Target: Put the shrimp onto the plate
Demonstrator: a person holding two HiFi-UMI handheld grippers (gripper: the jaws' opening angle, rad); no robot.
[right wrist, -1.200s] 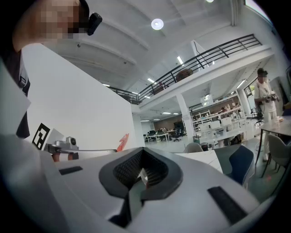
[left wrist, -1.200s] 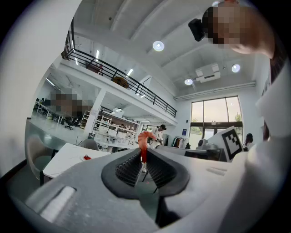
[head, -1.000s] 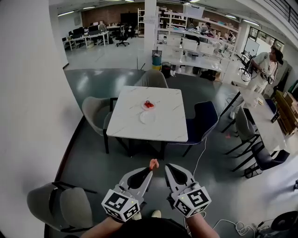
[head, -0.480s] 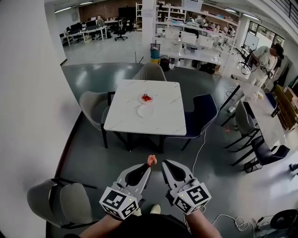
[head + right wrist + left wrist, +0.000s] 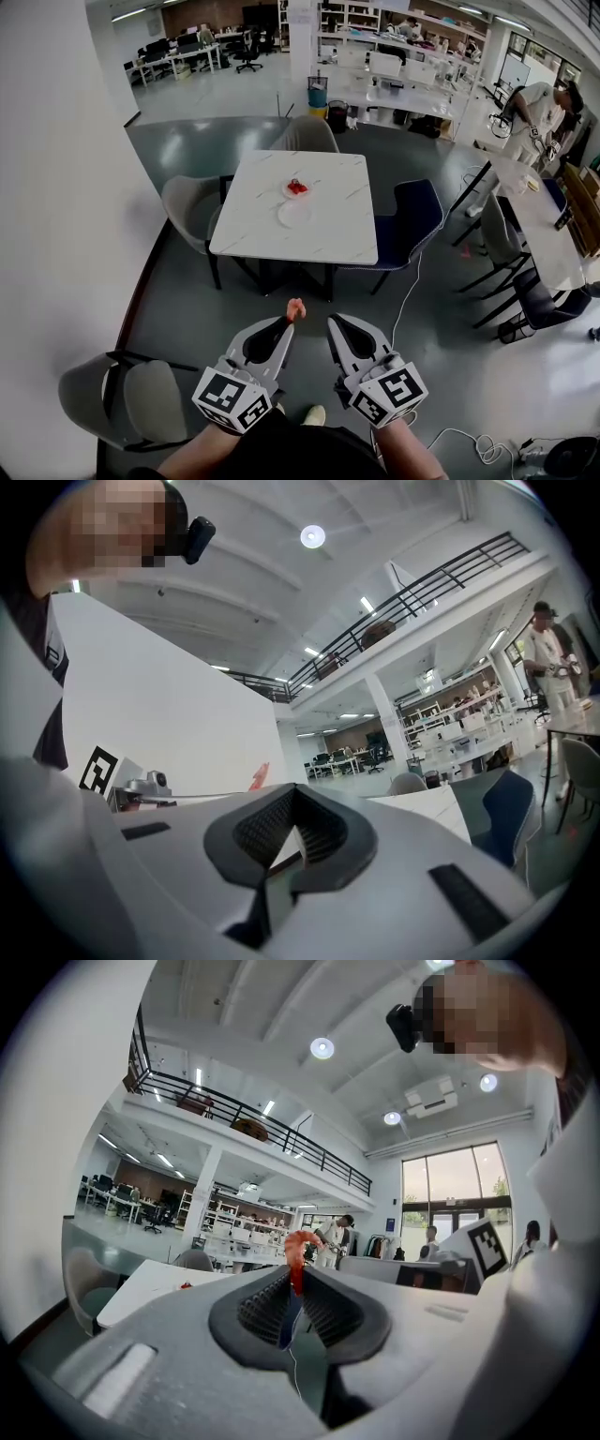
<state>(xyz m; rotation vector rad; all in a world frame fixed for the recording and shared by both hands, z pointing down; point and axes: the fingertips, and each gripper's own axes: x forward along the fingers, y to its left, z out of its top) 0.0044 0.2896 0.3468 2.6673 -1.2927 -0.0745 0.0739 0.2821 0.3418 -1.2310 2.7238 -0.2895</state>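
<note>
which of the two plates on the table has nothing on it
The nearer plate, on the side of the white table toward the person, is bare. The farther plate just behind it carries something red.

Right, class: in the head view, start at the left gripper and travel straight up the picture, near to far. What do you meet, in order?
The left gripper, shrimp in its tip, white table near edge, empty plate, plate with red food, grey chair beyond the table.
</note>
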